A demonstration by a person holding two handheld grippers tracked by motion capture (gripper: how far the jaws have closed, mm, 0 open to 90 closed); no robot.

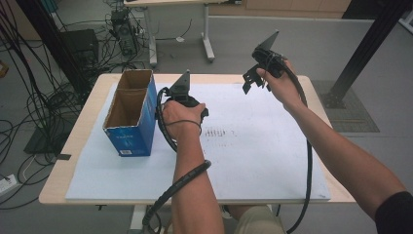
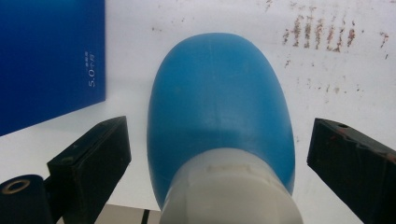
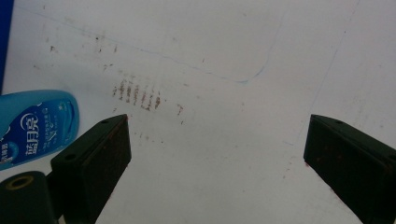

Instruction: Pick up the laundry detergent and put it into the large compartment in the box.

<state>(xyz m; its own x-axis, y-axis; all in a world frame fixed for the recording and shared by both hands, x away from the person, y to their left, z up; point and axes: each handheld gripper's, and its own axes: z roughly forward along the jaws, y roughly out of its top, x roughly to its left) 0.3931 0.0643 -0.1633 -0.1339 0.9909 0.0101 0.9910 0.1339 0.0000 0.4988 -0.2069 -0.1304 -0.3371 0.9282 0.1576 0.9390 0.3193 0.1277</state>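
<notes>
Smooth, likely slippery blue bottle (image 2: 219, 98) lying between wide-spread left tool (image 2: 219, 154) jaws; best gripped across narrow flanks near white cap (image 2: 233, 191).

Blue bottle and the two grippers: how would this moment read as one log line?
left gripper: open, jaws either side of blue bottle | right gripper: open, raised, holding nothing | blue box: open-topped, on white board

left gripper (image 1: 184, 100): black, ribbed black cable | right gripper (image 1: 260, 68): black jaws | sleeve (image 1: 395, 212): black
</notes>
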